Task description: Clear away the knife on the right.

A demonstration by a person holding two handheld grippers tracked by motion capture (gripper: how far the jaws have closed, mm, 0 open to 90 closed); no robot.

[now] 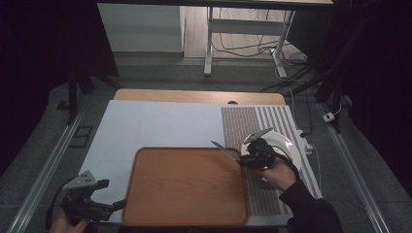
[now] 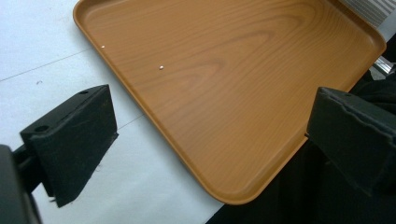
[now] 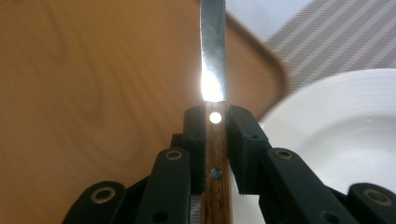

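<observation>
1. Wood-handled knife (image 3: 215, 154) clamped in right gripper (image 3: 216, 126); both pads pressed flat on the handle sides, jaws nearly closed on it.
2. Blade runs straight out ahead of those jaws, bright glare just past the pads, tip out of frame at top in the right gripper view.
3. High view: right gripper (image 1: 245, 158) sits at the tray's far right corner, knife (image 1: 226, 150) blade sticking out past the jaws over the tray edge.
4. Brown wood-grain tray (image 3: 93, 84) lies below and left of the right jaws; white plate (image 3: 341, 126) below and right of them, on a striped mat (image 3: 336, 42).
5. Left gripper (image 2: 205, 140) jaws wide apart, nothing between the pads. Tray's (image 2: 224, 79) near corner is under the gap, ahead of the jaws; white table cover (image 2: 42, 56) sits under the left-hand jaw.
6. High view: left gripper (image 1: 114, 194) is just off the tray's (image 1: 189, 189) near left corner, not touching it, well apart from the knife.
</observation>
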